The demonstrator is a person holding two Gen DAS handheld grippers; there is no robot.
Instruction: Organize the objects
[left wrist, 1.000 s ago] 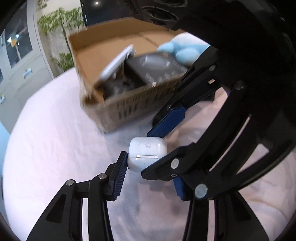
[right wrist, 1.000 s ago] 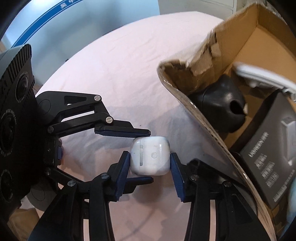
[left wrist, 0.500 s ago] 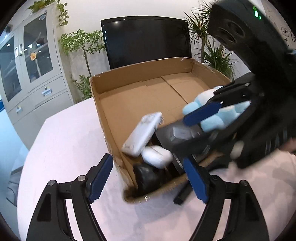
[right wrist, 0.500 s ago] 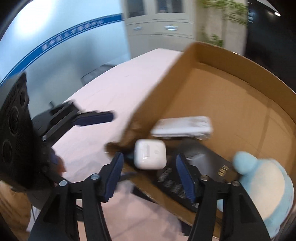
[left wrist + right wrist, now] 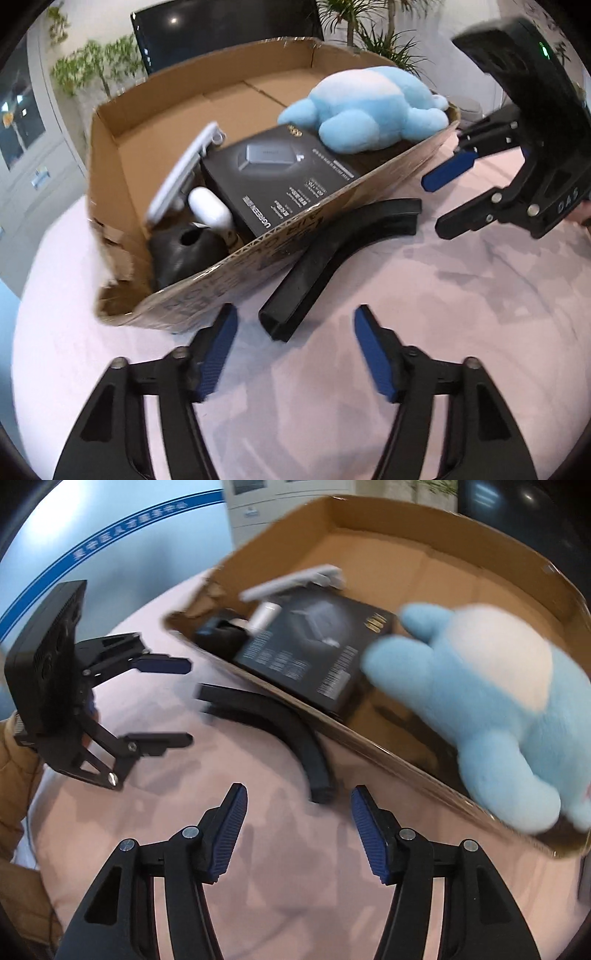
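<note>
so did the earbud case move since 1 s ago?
Yes. The earbud case went from the table in front of the box, held between the right tongs, into the box, beside the black carton.

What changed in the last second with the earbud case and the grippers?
The earbud case, held by the right gripper over the table a second ago, now lies in the box. Both that gripper and the left gripper are open and pulled back. The curved black piece remains outside.
</note>
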